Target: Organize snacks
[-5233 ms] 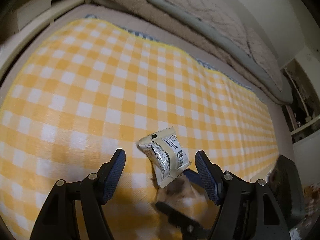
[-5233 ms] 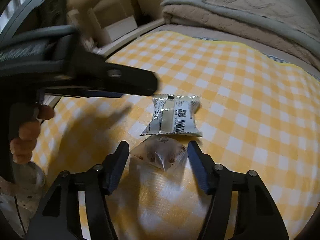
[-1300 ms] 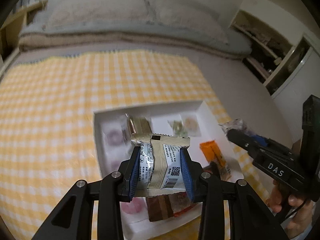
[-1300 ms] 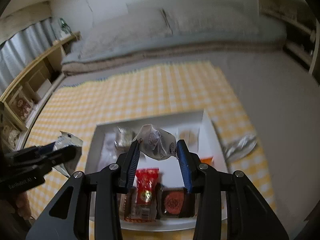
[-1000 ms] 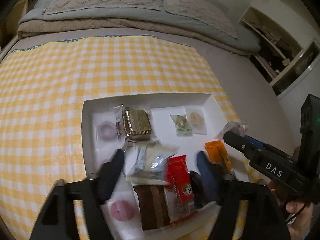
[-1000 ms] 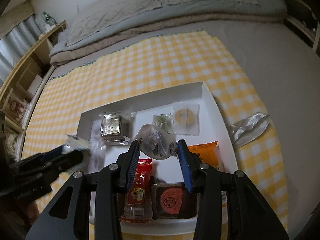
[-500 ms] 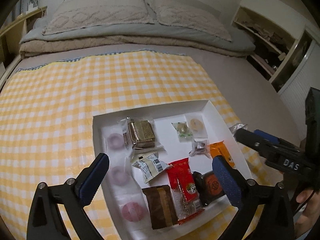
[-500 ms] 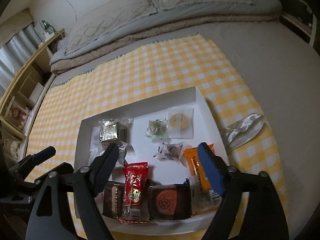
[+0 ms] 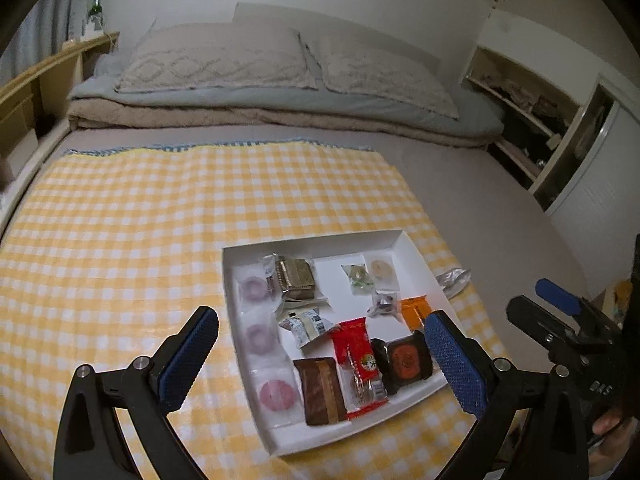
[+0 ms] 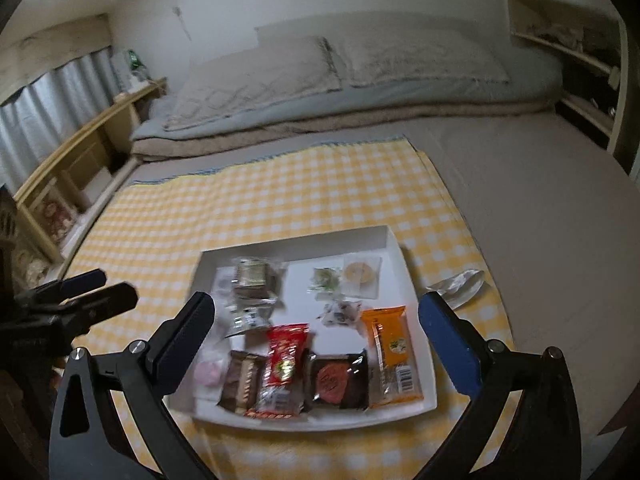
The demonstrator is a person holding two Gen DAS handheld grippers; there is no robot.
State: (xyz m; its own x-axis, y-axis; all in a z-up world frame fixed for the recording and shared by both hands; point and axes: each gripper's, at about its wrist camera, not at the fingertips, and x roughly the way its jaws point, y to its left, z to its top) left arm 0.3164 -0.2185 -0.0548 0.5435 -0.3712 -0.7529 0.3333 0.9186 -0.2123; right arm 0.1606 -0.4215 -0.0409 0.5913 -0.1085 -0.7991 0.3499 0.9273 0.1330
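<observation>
Both packets have left the jaws since the earlier frames: the left hand-held gripper [image 9: 320, 356] and the right hand-held gripper [image 10: 314, 344] have just been opening and now stand spread wide with nothing between their pads, hanging above the white tray [image 9: 404, 240], which looks smaller than it did a second ago. Nearest in the tray lie a brown bar [image 9: 320, 390], a red packet [image 9: 356, 360], a dark square cake [image 9: 406, 360] and an orange packet [image 10: 392, 346]. Just behind them sit the cream barcode packet [image 9: 306, 326] that the left jaws had carried and the small clear patterned packet [image 10: 340, 312] that the right jaws had carried; the right view is blurred, so its print cannot be read. Farther back are a gold-wrapped block [image 9: 294, 278], a green sweet [image 9: 358, 276] and a round wafer [image 9: 380, 268], with three pink rounds [image 9: 256, 334] along the left wall. A silver wrapper [image 9: 452, 280] lies outside, just beside the tray's right rim. Around the tray, the yellow checked cloth [image 9: 140, 240] is bare to the left and behind; its right edge gives way to grey bedsheet [image 10: 540, 220]. Folded blankets and pillows [image 9: 248, 64] close the far end.
</observation>
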